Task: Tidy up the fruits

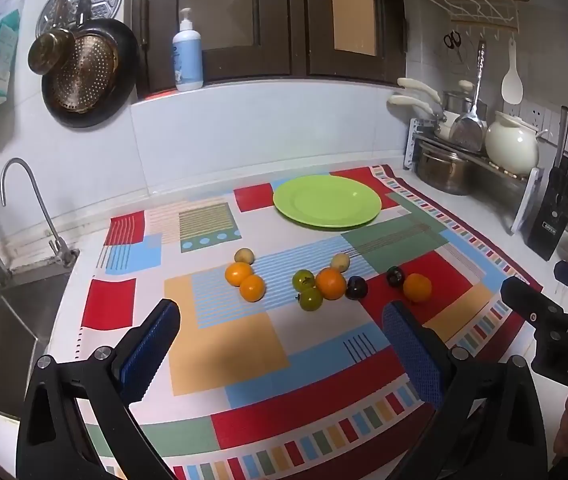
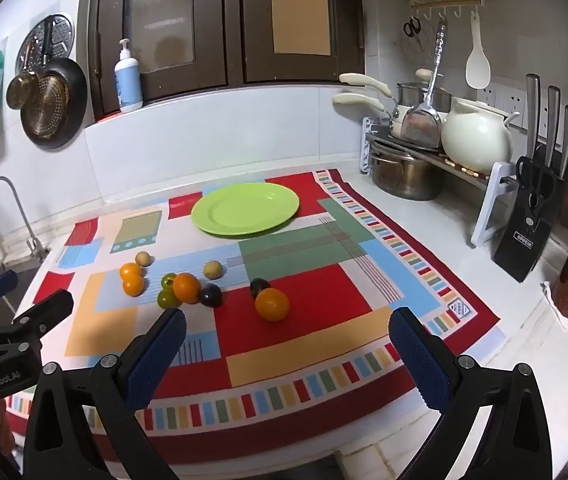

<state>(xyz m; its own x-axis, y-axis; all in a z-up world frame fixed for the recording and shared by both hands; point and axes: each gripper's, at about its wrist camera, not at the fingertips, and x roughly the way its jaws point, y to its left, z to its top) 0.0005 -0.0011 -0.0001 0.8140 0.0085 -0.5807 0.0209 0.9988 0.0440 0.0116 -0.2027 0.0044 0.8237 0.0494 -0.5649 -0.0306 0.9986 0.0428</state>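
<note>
One green plate (image 1: 327,201), four oranges (image 1: 331,283), two green tomatoes (image 1: 310,298), two dark plums (image 1: 356,287), two small tan fruits (image 1: 244,255), one patterned cloth (image 1: 220,344), one soap bottle (image 1: 187,58), one knife block (image 2: 532,236)

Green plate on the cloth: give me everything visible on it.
The round lime-green plate looks like glossy plastic or melamine, with a broad flat rim around a shallow sunken centre. It lies flat and right way up, with nothing on it, at the far side of the colourful patchwork tablecloth, near the white tiled backsplash. Only the cloth touches it. The oranges, green, dark and tan fruits all lie apart from it, nearer the cameras. Neither pair of jaws is near it.
</note>
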